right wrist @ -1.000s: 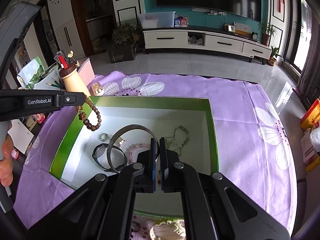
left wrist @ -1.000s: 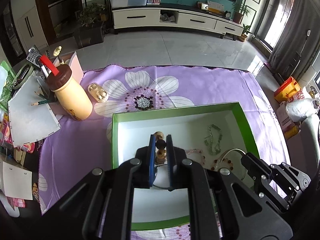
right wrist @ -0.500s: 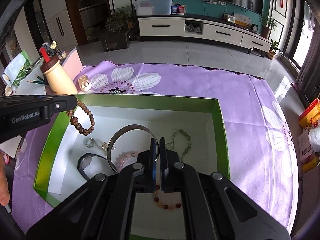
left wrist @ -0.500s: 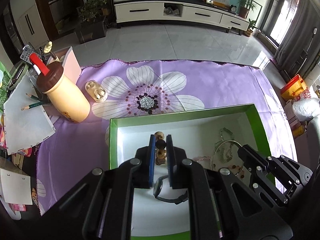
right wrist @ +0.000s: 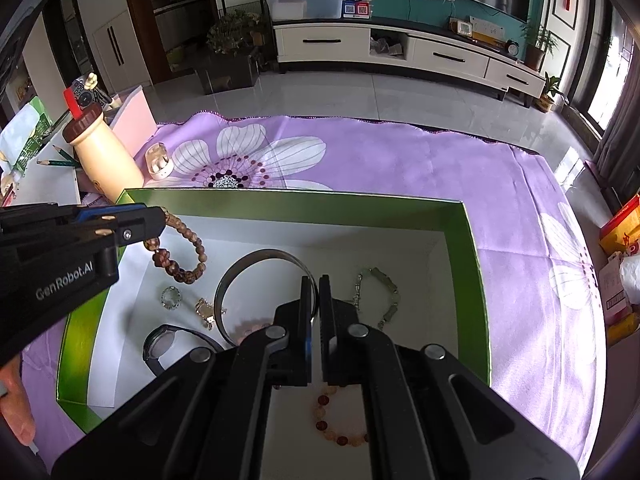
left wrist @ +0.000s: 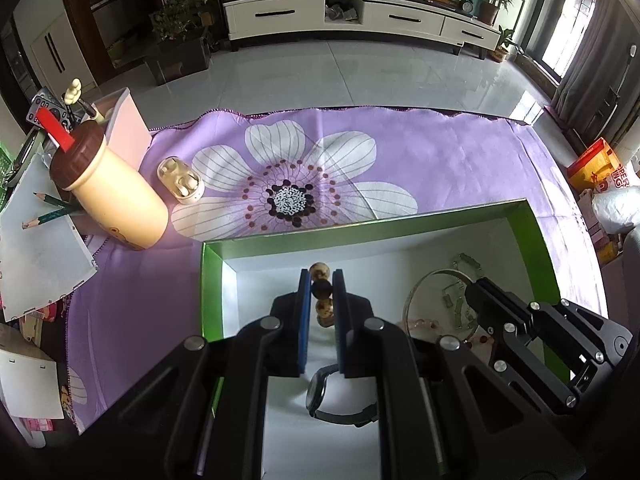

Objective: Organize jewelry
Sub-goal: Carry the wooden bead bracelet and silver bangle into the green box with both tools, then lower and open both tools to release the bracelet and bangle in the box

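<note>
A green box (right wrist: pixel 280 196) with a white floor lies on the purple cloth. My left gripper (left wrist: pixel 321 276) is shut on a brown wooden bead bracelet (right wrist: pixel 180 256), which hangs into the box's far left corner. From the right wrist view, the left gripper (right wrist: pixel 160 220) reaches in from the left. My right gripper (right wrist: pixel 314 284) is shut on the right side of a silver bangle (right wrist: pixel 260 256), held over the middle of the box. On the box floor lie a black watch (right wrist: pixel 160 346), a clear ring (right wrist: pixel 171 298), a gold charm (right wrist: pixel 206 312), a green-stone chain (right wrist: pixel 384 292) and a pink bead bracelet (right wrist: pixel 336 420).
A cream bottle (left wrist: pixel 116 196) with a brown cap and an earbud case (left wrist: pixel 180 180) stand left of the box. Papers, pencils and a pink holder (left wrist: pixel 124 128) crowd the table's left edge. A person's hand (right wrist: pixel 16 412) shows at the lower left.
Both grippers have sunk lower over the box and moved forward, each keeping its piece. The bead bracelet now hangs inside the box rather than over its left wall.
</note>
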Demonstrator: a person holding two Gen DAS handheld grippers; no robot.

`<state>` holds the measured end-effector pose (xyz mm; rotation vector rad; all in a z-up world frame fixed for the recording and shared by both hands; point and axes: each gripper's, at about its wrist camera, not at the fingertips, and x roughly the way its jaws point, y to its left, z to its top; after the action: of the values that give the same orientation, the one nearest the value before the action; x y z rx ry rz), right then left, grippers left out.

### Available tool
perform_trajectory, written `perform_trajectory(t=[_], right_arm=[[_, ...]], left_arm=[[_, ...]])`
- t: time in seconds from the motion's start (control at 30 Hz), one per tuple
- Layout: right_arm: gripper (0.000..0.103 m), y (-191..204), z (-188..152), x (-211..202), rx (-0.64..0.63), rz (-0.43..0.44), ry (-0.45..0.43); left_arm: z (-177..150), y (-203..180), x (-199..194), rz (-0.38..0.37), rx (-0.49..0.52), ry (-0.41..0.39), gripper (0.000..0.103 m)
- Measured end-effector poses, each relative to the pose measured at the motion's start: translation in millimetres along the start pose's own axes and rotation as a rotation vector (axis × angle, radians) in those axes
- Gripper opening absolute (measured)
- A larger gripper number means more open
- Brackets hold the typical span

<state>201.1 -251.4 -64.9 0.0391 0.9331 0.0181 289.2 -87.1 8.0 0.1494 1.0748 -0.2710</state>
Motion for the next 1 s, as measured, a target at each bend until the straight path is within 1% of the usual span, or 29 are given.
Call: perform_trajectory(t=[0.47, 0.87, 1.0], right_arm=[[0.003, 5, 3, 13, -0.014, -0.008, 0.031], [0.003, 4, 2, 25, 0.007, -0.001, 0.061], [0.003, 0, 4, 22, 0.023, 0.000, 0.059]], left_arm=[[-5, 1, 16, 0.012, 0.012, 0.027, 0.010], [-8, 6, 33, 0.027, 0.006, 0.073, 0.010], [-8, 9, 33, 0.032, 0.006, 0.073, 0.010]])
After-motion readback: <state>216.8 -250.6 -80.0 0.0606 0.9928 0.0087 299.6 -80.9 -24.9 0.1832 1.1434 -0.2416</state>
